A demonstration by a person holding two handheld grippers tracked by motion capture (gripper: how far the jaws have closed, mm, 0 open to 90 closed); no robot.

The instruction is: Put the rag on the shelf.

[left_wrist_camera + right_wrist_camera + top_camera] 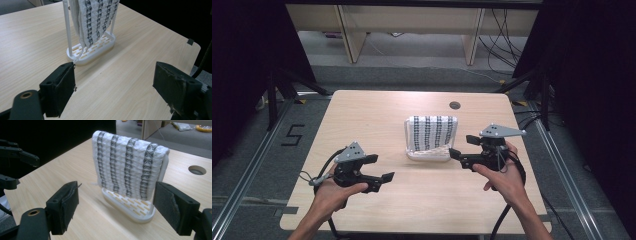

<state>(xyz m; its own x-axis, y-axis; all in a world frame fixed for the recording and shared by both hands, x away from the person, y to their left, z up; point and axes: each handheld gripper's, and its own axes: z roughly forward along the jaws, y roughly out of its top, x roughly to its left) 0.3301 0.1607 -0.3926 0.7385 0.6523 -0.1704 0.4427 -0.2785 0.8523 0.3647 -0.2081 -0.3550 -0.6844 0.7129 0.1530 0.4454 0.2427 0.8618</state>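
Observation:
A white cloth with dark patterned stripes [432,131] hangs over a small white rack [428,156] with a slotted base, just right of the table's centre. My right gripper [462,146] is open at the rack's right end, and its jaws point at it. In the right gripper view the cloth [128,167] and the rack base [130,207] stand just beyond the open jaws, with nothing between the pads. My left gripper [382,168] is open at the front left, apart from the rack. Its own view has the cloth [93,20] and rack base [96,48] farther ahead.
The light wooden table [362,115] has a round cable hole [455,105] behind the rack. Black curtains stand on both sides. Wooden furniture legs and cables are on the floor beyond the far edge. A person's hands and forearms enter from the bottom.

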